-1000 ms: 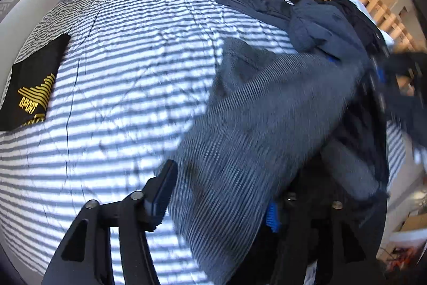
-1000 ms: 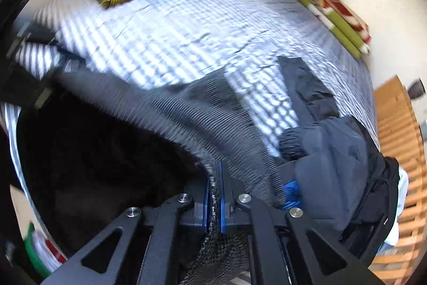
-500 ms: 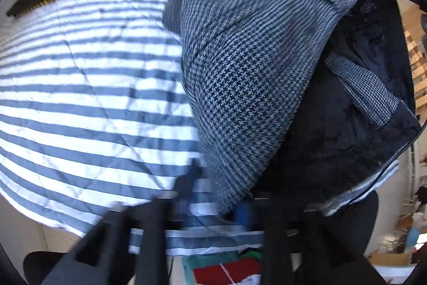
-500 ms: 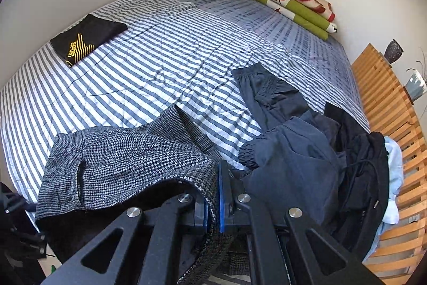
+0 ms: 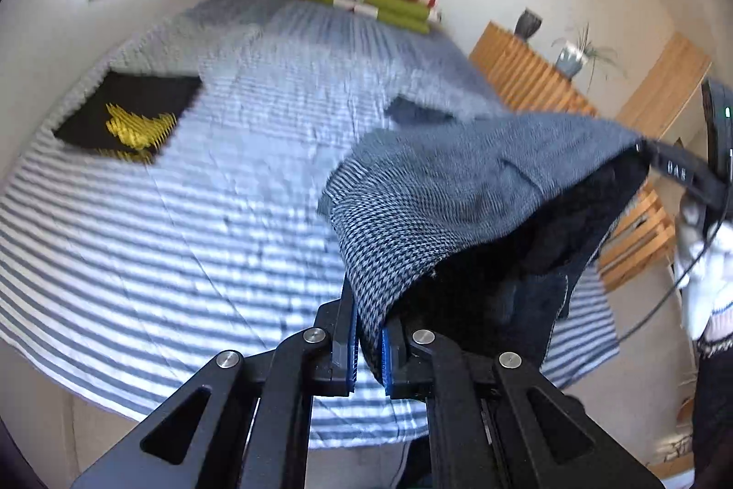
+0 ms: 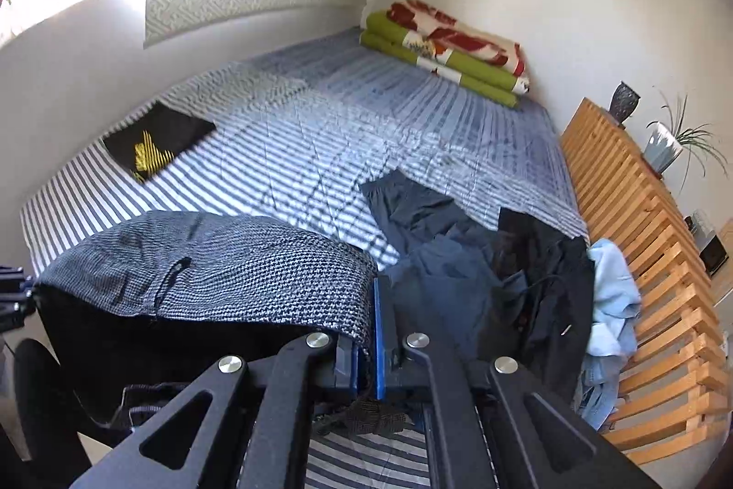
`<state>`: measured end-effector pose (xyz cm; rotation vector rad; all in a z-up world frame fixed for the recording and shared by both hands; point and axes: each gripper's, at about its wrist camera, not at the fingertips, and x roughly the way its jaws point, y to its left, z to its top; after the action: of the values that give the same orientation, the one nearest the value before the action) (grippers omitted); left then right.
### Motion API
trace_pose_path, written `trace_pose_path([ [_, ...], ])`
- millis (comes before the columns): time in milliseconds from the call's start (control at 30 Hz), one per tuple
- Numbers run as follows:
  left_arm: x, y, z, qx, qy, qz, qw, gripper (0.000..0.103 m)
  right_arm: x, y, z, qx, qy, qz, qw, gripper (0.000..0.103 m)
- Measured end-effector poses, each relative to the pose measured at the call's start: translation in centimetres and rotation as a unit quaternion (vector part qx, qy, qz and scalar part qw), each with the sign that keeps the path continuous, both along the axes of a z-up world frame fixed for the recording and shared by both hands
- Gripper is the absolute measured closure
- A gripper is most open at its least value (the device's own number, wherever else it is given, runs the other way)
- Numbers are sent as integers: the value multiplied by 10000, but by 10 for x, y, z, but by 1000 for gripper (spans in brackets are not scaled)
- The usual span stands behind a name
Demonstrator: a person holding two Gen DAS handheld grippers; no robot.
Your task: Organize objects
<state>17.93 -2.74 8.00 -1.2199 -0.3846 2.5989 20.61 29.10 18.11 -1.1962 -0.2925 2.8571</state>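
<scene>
Houndstooth grey, the garment (image 5: pixel 440 214) hangs stretched above the near edge of the striped bed (image 5: pixel 183 214). The left gripper (image 5: pixel 369 344) has its jaws pinched on one corner, and the right gripper (image 6: pixel 365 344) clamps the other. Far left lies a folded black shirt (image 6: pixel 158 143); to the right, a clothes pile (image 6: pixel 504 273).

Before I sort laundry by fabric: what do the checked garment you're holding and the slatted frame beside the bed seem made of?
Houndstooth garment: probably woven wool-like cloth, matte, with a dark fleecy-looking lining. Slatted frame: light wood, visible grain, probably unpainted pine.
</scene>
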Motion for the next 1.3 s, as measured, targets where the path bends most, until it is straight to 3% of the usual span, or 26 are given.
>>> trace_pose_path([
  [100,18,-20,59,101,458,130,9988,96,22,-4,45,-198,342,141,9991,99],
  [333,70,-54,194,-260,1502,385,9876,96,81,-18,144,-556,1179,640,9894,99],
  [467,60,-59,223,-733,1550,348,9846,96,77,-37,162,-420,1360,718,9872,99],
  [533,38,-61,211,-748,1323,282,9880,96,51,-42,150,-511,1148,675,9898,99],
  [633,-36,-77,166,-797,760,362,9933,96,-17,-46,97,-618,523,359,9961,99],
  [733,-130,-88,85,-1090,-19,652,9919,95,-107,-41,9,-533,-310,-227,9978,99],
  [800,-183,-91,22,-1171,-729,778,9874,90,-154,-30,-51,-571,-952,-461,9927,91],
  [867,-211,-105,-31,-844,-1282,955,9835,90,-184,-14,-106,-990,-1452,-725,9818,87],
  [900,-216,-108,-50,-645,-1376,901,9843,79,-191,-7,-125,-1300,-1576,-764,9759,87],
  [967,-215,-108,-75,-609,-1296,836,9862,74,-194,4,-154,-1811,-1710,-565,9668,87],
  [1033,-212,-106,-91,-1007,-1184,686,9855,73,-188,10,-168,-1780,-1616,-410,9698,87],
  [1067,-210,-107,-98,-1030,-1164,645,9857,73,-186,12,-174,-1652,-1544,-316,9736,87],
  [1133,-209,-120,-108,-836,-1173,551,9880,64,-189,18,-190,-1387,-1482,-173,9790,86],
  [1167,-209,-128,-110,-704,-1155,567,9892,54,-192,19,-196,-1347,-1510,-120,9792,83],
  [1300,-209,-147,-114,-644,-958,528,9919,40,-210,26,-220,-1792,-1585,29,9709,68],
])
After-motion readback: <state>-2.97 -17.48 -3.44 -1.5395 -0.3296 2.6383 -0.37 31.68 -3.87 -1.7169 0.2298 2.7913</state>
